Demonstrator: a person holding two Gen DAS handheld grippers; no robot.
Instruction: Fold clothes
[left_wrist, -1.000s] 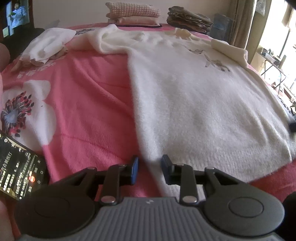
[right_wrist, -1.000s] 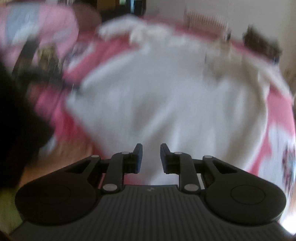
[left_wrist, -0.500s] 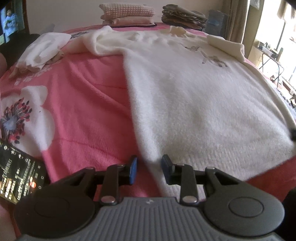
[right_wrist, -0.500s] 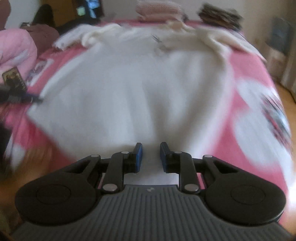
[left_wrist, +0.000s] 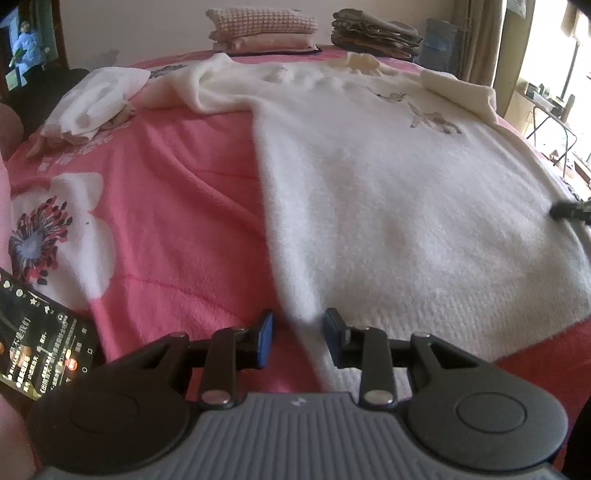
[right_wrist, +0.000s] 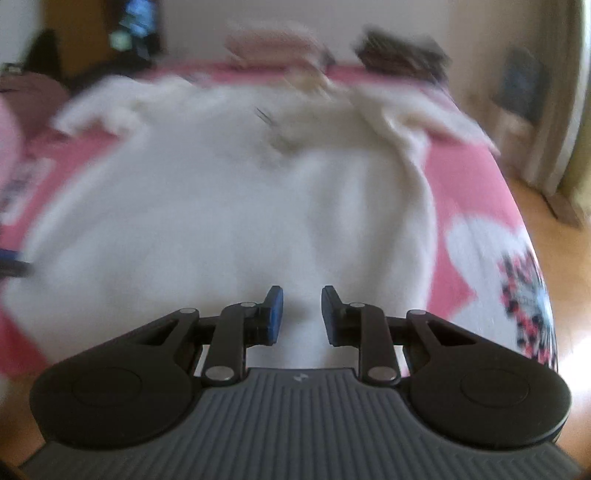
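While the white sweater (left_wrist: 388, 192) lies spread flat over the pink bedspread (left_wrist: 173, 206), the left gripper (left_wrist: 298, 334) hangs low over the sweater's near left corner, fingers parted with nothing between them and the hem's edge running into the gap. Just left of that corner a phone (left_wrist: 40, 350) with a lit screen lies on the bedspread. Beyond the sweater's far left sleeve sits a crumpled white garment (left_wrist: 92, 101). Past the sweater's collar, at the head of the bed, two folded stacks rest: a pink checked pile (left_wrist: 262, 27) and a brown pile (left_wrist: 373, 33). At the sweater's right edge a dark finger tip of the other tool (left_wrist: 570, 210) pokes in.

From the right wrist the picture is blurred. The right gripper (right_wrist: 298, 314) hovers over the sweater's (right_wrist: 229, 206) near hem, toward its right side, fingers apart and empty. Right of the sweater, the bedspread (right_wrist: 476, 181) shows a flower print (right_wrist: 524, 291).
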